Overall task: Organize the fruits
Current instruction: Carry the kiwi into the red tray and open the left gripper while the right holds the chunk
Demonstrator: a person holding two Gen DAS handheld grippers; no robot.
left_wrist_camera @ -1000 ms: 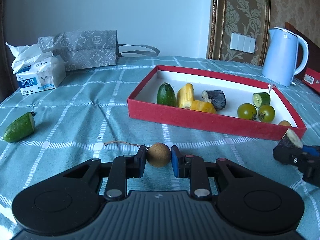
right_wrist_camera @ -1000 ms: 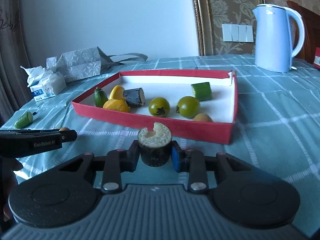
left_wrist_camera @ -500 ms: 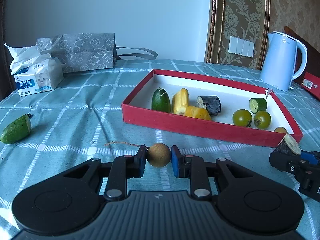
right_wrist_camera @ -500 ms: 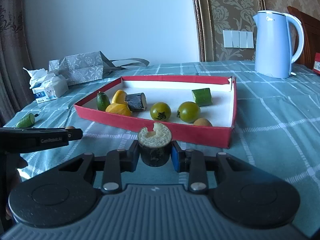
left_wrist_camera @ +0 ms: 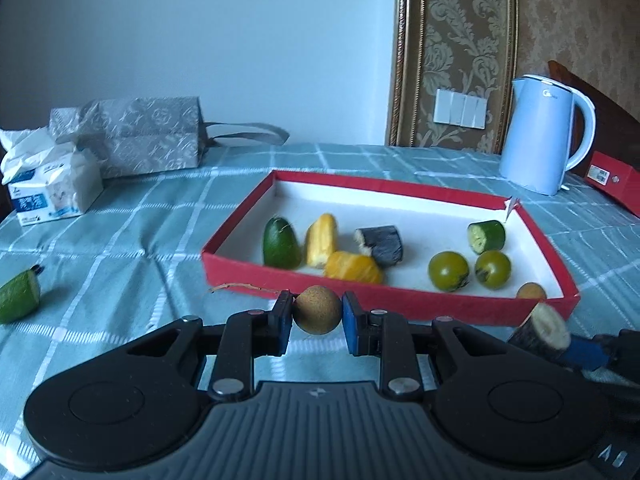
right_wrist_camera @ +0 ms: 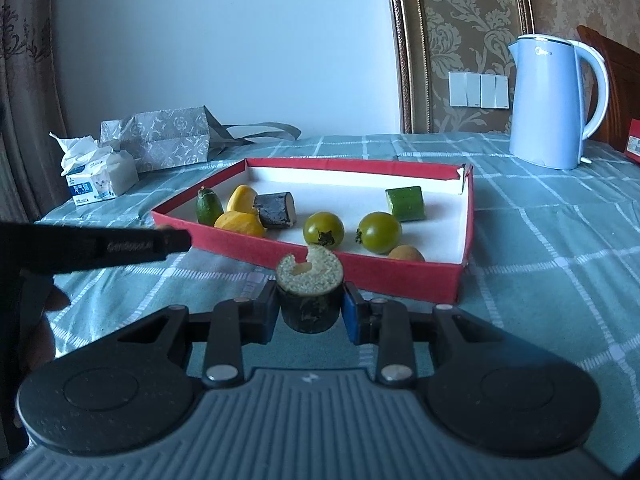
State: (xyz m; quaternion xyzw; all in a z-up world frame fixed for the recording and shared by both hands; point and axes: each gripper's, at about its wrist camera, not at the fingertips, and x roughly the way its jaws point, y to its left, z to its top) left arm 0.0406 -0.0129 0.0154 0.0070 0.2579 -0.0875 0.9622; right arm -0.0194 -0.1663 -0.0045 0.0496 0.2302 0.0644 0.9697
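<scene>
Small round brown fruit (left_wrist_camera: 318,310) w/ a thin dry stem is clamped in the left tool (left_wrist_camera: 316,317), pads touching it both sides, held just in front of the red tray's (left_wrist_camera: 460,304) near wall. Right tool (right_wrist_camera: 310,307) is clamped on a dark cylindrical piece (right_wrist_camera: 310,290), pale grainy cut face up w/ a notch in it; also in front of the near wall, toward the tray's right end.

Inside the tray, L to R in the left wrist view: green cucumber end (left_wrist_camera: 280,243), two yellow pieces (left_wrist_camera: 321,240) touching each other, dark cut chunk (left_wrist_camera: 382,243) just beside them, two green tomatoes (left_wrist_camera: 448,271) side by side, a cucumber slice (left_wrist_camera: 486,236) behind them, and another brown round fruit (left_wrist_camera: 531,291) at the near right corner.

Outside the tray: cut cucumber half (left_wrist_camera: 18,295) lies alone on the worktop (left_wrist_camera: 140,240), well apart to the left. Teal checked cloth covers the worktop. Tissue pack (left_wrist_camera: 48,188) and grey patterned bag (left_wrist_camera: 132,140) at far left, touching. Light blue kettle (left_wrist_camera: 544,132) stands behind the tray at right, red box (left_wrist_camera: 614,182) just beside it. Wall switches (left_wrist_camera: 460,108) behind.
</scene>
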